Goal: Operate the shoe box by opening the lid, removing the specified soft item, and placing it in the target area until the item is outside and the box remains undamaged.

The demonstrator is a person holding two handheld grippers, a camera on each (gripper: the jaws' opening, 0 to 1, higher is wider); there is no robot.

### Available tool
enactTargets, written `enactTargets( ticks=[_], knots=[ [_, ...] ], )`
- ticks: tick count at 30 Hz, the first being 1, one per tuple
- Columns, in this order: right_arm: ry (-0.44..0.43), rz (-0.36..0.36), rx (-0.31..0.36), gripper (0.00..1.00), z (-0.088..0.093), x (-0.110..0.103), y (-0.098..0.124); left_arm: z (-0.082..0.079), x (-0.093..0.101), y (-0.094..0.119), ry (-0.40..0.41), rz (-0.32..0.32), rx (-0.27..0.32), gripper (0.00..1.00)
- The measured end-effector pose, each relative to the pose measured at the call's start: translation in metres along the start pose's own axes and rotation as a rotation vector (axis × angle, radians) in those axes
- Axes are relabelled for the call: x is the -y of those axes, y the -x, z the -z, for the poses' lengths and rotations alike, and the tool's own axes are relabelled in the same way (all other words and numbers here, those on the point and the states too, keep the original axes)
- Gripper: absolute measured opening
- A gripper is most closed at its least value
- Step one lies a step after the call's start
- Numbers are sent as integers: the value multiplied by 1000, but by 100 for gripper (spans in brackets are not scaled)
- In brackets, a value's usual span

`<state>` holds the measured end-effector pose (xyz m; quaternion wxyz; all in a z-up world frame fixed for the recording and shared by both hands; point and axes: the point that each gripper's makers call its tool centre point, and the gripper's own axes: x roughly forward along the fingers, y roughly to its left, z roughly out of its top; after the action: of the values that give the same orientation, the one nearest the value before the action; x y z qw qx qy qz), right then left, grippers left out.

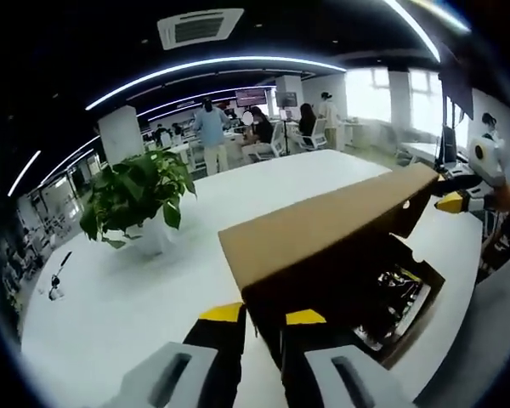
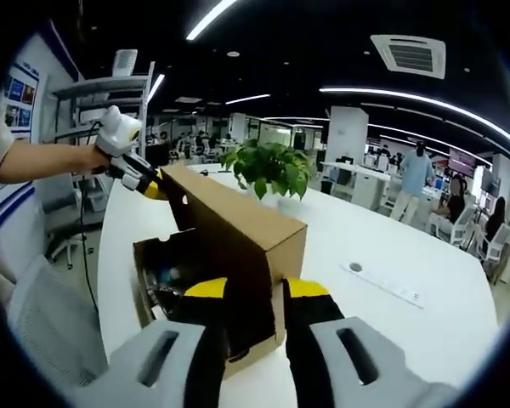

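The brown cardboard shoe box lid (image 1: pixel 323 225) is raised and tilted above the open box (image 1: pixel 421 314) on the white table. Dark contents (image 1: pixel 391 285) lie inside, too dim to make out. My left gripper (image 1: pixel 263 316) is shut on the near end of the lid. My right gripper (image 1: pixel 449 202) comes in from the right at the lid's far end. In the right gripper view the lid (image 2: pixel 229 212) runs away from my right gripper (image 2: pixel 255 291), which is shut on its end wall. My left gripper (image 2: pixel 153 189) holds the far corner, above the box (image 2: pixel 143 289).
A potted green plant (image 1: pixel 136 195) (image 2: pixel 268 166) stands on the white table (image 1: pixel 110 314) beyond the box. A white strip (image 2: pixel 382 280) and a small dark object (image 1: pixel 58 276) lie on the table. People sit and stand at desks in the background. A person's forearm (image 2: pixel 42 161) reaches in.
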<state>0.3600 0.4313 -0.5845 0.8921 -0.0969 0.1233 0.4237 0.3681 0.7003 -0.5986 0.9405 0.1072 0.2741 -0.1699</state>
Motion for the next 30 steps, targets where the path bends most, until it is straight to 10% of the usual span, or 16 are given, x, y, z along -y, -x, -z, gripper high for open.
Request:
enactTargets(
  ticks=[20,30],
  knots=[
    [-51,42,48,19,-6,17,-9,-7,-19,-18,40,-21,-13,2],
    [62,145,-71,14,39,28,-8,-11,-19,-21,55,-13,-4,2]
  ],
)
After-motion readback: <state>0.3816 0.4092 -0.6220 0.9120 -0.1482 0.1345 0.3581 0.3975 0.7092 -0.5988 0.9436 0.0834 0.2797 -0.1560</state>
